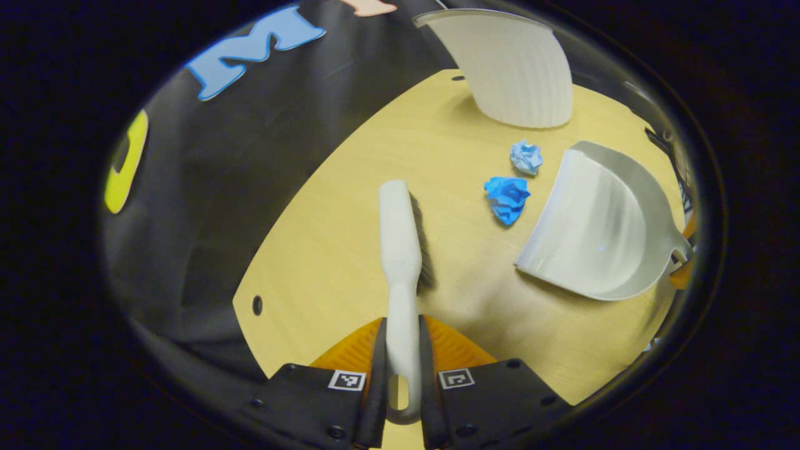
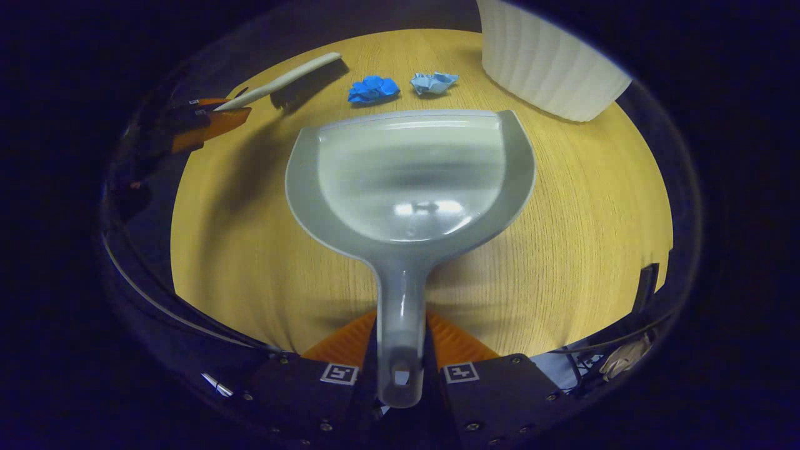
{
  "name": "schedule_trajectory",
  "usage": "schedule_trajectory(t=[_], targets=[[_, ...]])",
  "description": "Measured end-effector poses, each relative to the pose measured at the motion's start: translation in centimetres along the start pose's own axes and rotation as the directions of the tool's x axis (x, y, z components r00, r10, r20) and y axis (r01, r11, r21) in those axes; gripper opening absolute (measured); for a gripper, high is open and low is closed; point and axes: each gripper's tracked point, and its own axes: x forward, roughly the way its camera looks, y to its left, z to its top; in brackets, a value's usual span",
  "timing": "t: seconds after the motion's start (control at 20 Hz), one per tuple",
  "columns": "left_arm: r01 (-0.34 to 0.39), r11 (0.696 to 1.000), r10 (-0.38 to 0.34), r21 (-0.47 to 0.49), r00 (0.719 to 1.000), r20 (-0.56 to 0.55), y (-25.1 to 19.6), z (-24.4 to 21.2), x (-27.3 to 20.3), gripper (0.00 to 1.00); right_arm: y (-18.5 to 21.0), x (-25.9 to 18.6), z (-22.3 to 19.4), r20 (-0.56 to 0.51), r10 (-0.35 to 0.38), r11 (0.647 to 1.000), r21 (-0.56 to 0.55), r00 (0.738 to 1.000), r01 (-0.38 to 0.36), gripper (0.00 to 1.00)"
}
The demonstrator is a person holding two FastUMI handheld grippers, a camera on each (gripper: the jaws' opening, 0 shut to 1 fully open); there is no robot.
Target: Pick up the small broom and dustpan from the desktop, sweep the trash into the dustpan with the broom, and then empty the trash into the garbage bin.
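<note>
The left gripper point(image 1: 402, 356) is clamped on the thin handle of the small broom point(image 1: 400, 250), whose head reaches forward over the desk point(image 1: 325, 250) with its dark bristles turned toward the trash. The right gripper point(image 2: 401, 353) is likewise closed on the handle of the dustpan point(image 2: 409, 181), low near the hanging hole, with the pan's open lip facing the trash. Both tools look like light, rigid moulded plastic with smooth, somewhat slick handles, so a hold close to the end probably lets the head swing; a grip nearer the head would likely steady it. Two pieces of trash lie on the desk between broom and dustpan: a dark blue crumpled paper ball point(image 1: 507, 199) and a paler blue crumpled paper ball point(image 1: 526, 156) just beside it. They seem very light and springy, apt to roll or skip under a hard stroke. The dustpan holds nothing yet. The ribbed white garbage bin point(image 1: 519, 69) stands beyond the trash; its contents cannot be seen.
</note>
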Motion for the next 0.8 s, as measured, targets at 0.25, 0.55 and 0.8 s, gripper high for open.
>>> schedule_trajectory(t=[0.25, 0.55, 0.8], targets=[[0.089, 0.986, -0.101, 0.140, 0.992, 0.079, -2.1, 4.1, 1.8, 0.31, 0.1, 0.0, 0.1, 0.000, 0.009, 1.000, 0.012, 1.000, -0.009, 0.35], [0.210, 0.928, -0.264, 0.307, 0.953, 0.147, -6.8, 6.5, 1.3, 0.29, 0.1, 0.0, 0.1, -0.001, 0.022, 1.000, 0.019, 1.000, -0.022, 0.35], [0.226, 0.874, -0.319, 0.431, 0.934, 0.158, -7.8, 6.6, -0.8, 0.28, 0.2, 0.1, 0.0, 0.001, 0.033, 0.999, 0.027, 0.999, -0.033, 0.35]])
